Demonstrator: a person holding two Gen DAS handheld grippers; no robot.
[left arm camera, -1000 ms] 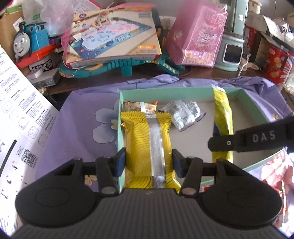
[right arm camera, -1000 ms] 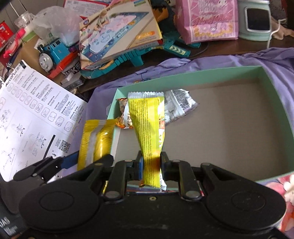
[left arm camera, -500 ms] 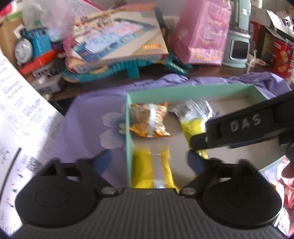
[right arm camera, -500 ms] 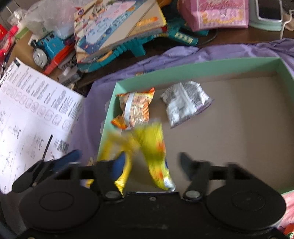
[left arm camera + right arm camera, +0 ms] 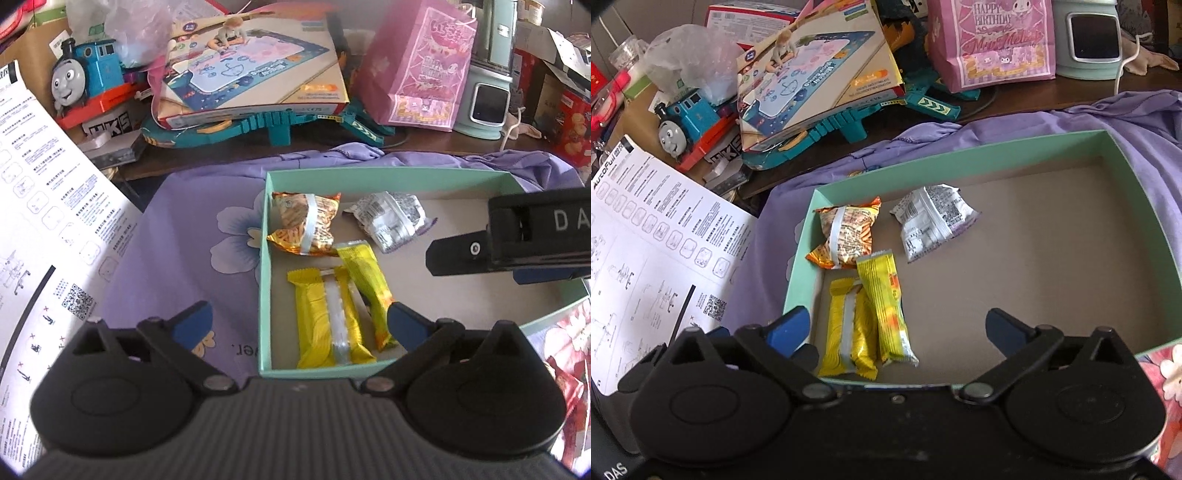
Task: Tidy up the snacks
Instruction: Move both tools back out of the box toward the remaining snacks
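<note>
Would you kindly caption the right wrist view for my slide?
Open right gripper above green box holding four snack packets.

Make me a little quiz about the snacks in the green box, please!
1. How many snack packets lie in the green box?
2. True or false: the left tongs hold a yellow packet.
3. Which packet touches the wide yellow packet: A the silver packet, B the narrow yellow packet?

Key: 1. Four. 2. False; both the left and the right tongs are open and empty. 3. B.
</note>
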